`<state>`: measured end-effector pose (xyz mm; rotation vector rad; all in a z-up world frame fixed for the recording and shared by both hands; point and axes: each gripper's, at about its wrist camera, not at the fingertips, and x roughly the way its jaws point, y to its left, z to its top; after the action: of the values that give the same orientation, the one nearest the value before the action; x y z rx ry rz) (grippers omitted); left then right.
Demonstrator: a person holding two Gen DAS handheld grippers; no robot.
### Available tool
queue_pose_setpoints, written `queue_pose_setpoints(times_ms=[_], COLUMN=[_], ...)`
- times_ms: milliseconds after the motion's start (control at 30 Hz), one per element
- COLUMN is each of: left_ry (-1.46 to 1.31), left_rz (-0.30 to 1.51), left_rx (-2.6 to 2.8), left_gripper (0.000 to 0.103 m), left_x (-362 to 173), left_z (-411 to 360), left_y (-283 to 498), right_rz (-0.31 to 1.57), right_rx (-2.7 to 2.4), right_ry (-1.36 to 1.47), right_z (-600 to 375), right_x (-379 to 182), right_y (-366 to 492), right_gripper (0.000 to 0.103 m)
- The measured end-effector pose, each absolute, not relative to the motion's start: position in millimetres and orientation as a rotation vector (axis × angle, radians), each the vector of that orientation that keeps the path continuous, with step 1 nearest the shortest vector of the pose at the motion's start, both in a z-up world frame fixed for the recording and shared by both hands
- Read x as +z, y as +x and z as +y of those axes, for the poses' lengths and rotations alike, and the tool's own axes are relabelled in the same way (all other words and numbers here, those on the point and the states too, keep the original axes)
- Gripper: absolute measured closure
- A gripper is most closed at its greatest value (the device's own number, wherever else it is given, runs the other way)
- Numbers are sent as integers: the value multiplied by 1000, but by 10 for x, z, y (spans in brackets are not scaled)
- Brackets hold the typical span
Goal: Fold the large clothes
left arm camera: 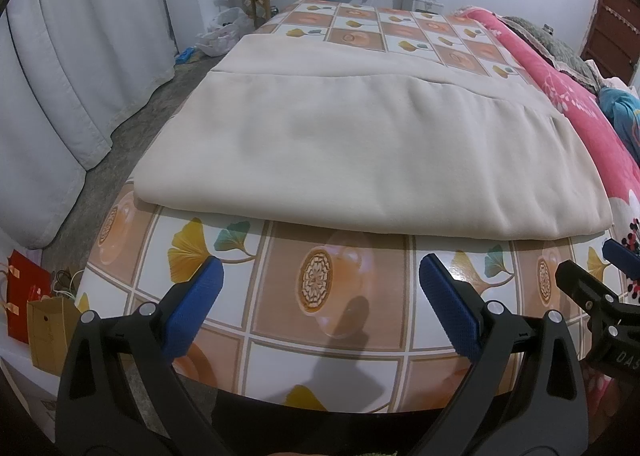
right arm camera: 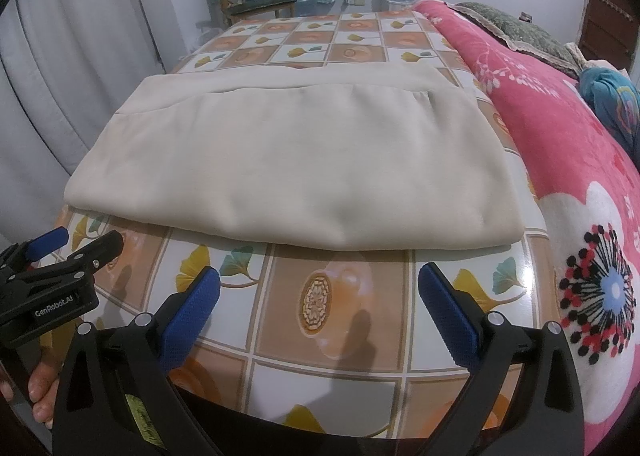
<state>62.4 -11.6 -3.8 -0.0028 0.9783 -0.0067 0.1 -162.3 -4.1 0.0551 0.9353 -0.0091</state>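
Both sets of jaws stand wide apart and hold nothing. Seen from its own camera, the left gripper (left arm camera: 320,284) hovers low over the near edge of a table covered in a tiled, leaf-patterned cloth (left arm camera: 340,312). The right gripper (right arm camera: 320,292) hangs beside it, equally empty.

Just beyond both lies the beige garment (left arm camera: 360,151), flat on the table, well clear of the fingertips. It already looks folded at least once: a thick doubled edge faces the grippers, and a second layer's edge runs across the far part.

My judgement: folding is well underway, perhaps nearly done. 1 or 2 more folds may remain to make it compact.

A pink floral blanket (right arm camera: 568,143) lies along the right.
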Motion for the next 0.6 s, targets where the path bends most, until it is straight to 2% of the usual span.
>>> queue_pose_setpoints(times_ms=[600], left_ry=[-2], left_rz=[975], left_rx=[-6], left_gripper=[8], left_x=[-27], left_z=[-80], left_y=[645], right_rz=[934], right_rx=[-7], right_ry=[54], right_z=[-1590], right_x=[-33], right_y=[8], right_gripper=[7])
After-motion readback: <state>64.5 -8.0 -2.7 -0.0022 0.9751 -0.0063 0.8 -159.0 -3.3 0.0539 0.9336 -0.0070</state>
